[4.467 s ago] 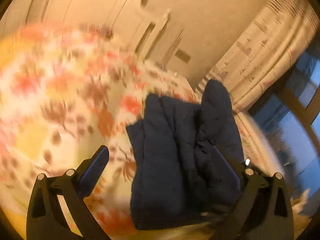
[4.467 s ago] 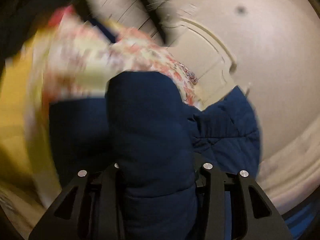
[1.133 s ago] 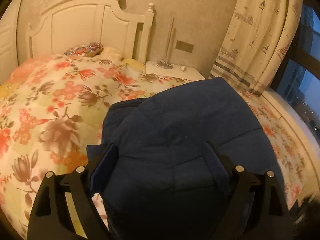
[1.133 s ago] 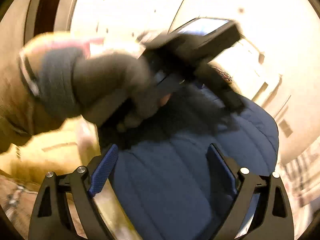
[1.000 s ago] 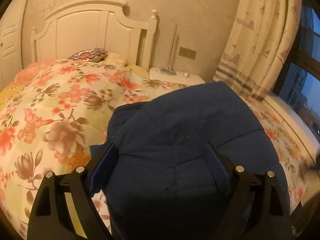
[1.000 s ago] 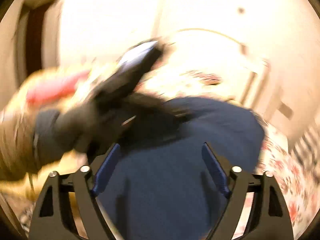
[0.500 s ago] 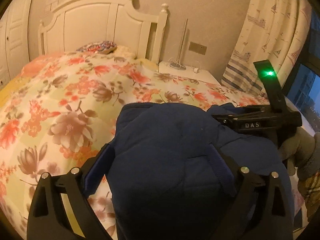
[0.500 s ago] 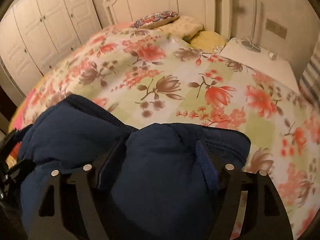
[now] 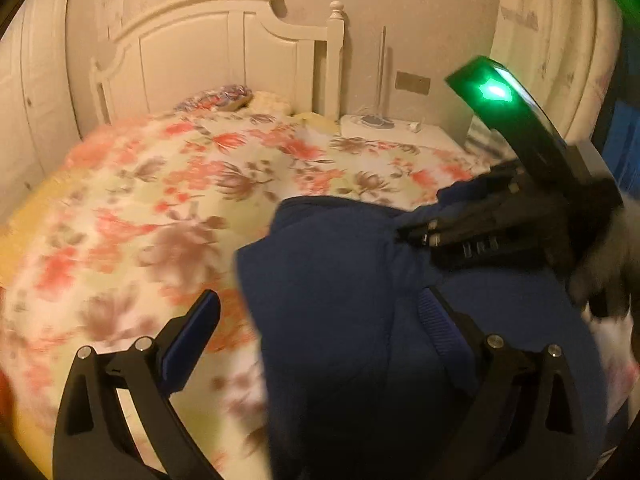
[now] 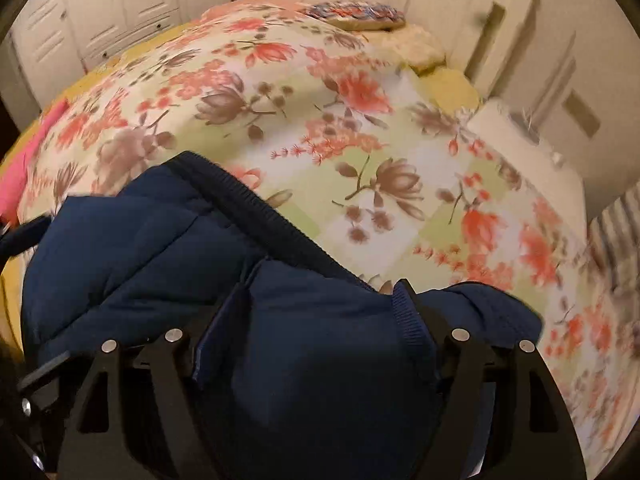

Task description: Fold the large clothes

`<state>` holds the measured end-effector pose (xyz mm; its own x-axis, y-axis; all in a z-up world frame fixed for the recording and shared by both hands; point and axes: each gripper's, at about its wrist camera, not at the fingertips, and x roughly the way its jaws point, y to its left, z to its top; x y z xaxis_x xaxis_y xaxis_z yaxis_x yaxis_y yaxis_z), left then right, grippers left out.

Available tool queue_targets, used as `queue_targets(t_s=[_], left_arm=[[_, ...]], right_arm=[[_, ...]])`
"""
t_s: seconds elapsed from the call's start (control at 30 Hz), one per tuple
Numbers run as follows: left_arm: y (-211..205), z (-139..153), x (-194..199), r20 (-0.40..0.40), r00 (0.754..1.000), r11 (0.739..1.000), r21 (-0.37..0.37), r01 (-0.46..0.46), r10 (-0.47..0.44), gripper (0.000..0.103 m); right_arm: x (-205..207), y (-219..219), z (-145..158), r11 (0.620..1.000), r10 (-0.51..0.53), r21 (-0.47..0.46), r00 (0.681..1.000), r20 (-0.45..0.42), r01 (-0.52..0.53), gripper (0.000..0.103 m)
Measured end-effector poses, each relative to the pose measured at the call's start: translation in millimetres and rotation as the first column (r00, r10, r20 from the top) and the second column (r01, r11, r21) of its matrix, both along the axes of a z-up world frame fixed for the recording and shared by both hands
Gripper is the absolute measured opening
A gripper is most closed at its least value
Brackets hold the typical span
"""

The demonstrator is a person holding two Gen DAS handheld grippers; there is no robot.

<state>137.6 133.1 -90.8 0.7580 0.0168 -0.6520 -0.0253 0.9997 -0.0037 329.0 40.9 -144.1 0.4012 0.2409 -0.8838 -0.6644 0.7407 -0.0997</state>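
Half a second ago our left gripper point(image 9: 316, 320) had the navy padded jacket point(image 9: 360, 300) bulging between both pads; now its left pad stands clear over the bedspread and only the right pad lies against cloth. The jaws are apart and have let go. We judge this fold is being set down.

Our right gripper point(image 10: 308, 320) is clamped on a thick roll of the jacket point(image 10: 312, 380), fabric filling the gap between its pads. In the left wrist view it sits at 3 o'clock, a green light on its body.

The jacket lies bunched at the near edge of the floral bedspread point(image 10: 360, 140), at 6 o'clock in both views, its ribbed hem running toward 10 o'clock in the right view.

Beyond, a white headboard point(image 9: 224, 60) at 12 o'clock, a patterned cushion point(image 10: 356, 14) below it, a white nightstand point(image 9: 400, 132) at 1 o'clock, white wardrobe doors point(image 10: 120, 8) at 10 o'clock.
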Motion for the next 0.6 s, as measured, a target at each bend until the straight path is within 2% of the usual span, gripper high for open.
queue_targets(t_s=[0.13, 0.2, 0.27, 0.33, 0.37, 0.47, 0.5, 0.53, 0.57, 0.6], left_arm=[[8.3, -1.5, -38.3, -0.003, 1.000, 0.998, 0.067, 0.006, -0.006, 0.101], [13.3, -10.5, -44.6, -0.023, 1.000, 0.998, 0.067, 0.015, -0.013, 0.101], [24.4, -21.5, -43.6, -0.049, 0.999, 1.000, -0.016, 0.020, -0.021, 0.101], [33.5, -27.9, -40.8, -0.057, 0.998, 0.995, -0.096, 0.031, -0.036, 0.101], [36.9, -30.8, -40.1, -0.061, 0.997, 0.991, -0.131, 0.033, -0.042, 0.101], [44.8, -37.2, -40.8, -0.067, 0.996, 0.977, -0.210, 0.039, -0.054, 0.101], [44.3, -37.9, -40.7, -0.070, 0.996, 0.975, -0.220, 0.040, -0.056, 0.101], [45.0, -38.4, -41.1, -0.077, 0.995, 0.971, -0.234, 0.042, -0.061, 0.101], [45.1, -38.8, -39.1, -0.087, 0.994, 0.970, -0.238, 0.037, -0.059, 0.101], [45.1, -38.7, -38.5, -0.099, 0.994, 0.972, -0.234, 0.029, -0.053, 0.101]], right_arm=[[-5.3, 0.6, -2.2, 1.000, 0.000, -0.012, 0.999, 0.049, 0.001, 0.071], [-7.6, 0.8, -1.2, 1.000, -0.009, -0.012, 0.998, 0.067, 0.010, 0.071], [-14.4, 5.5, 7.2, 0.999, 0.001, -0.053, 0.995, 0.104, 0.005, 0.071], [-29.4, 13.1, 26.4, 0.996, 0.019, -0.087, 0.982, 0.188, -0.002, 0.072], [-42.1, 19.4, 42.3, 0.998, 0.042, -0.044, 0.974, 0.222, -0.033, 0.072], [-67.8, 40.2, 60.9, 0.991, 0.114, 0.039, 0.966, 0.232, -0.126, 0.072], [-72.8, 51.9, 52.6, 0.987, 0.151, 0.013, 0.966, 0.211, -0.157, 0.072], [-76.0, 64.7, 36.4, 0.981, 0.191, -0.054, 0.965, 0.181, -0.184, 0.072], [-79.1, 78.6, 13.0, 0.967, 0.220, -0.174, 0.958, 0.182, -0.189, 0.072], [-79.9, 87.0, 1.4, 0.957, 0.225, -0.229, 0.953, 0.204, -0.177, 0.074]])
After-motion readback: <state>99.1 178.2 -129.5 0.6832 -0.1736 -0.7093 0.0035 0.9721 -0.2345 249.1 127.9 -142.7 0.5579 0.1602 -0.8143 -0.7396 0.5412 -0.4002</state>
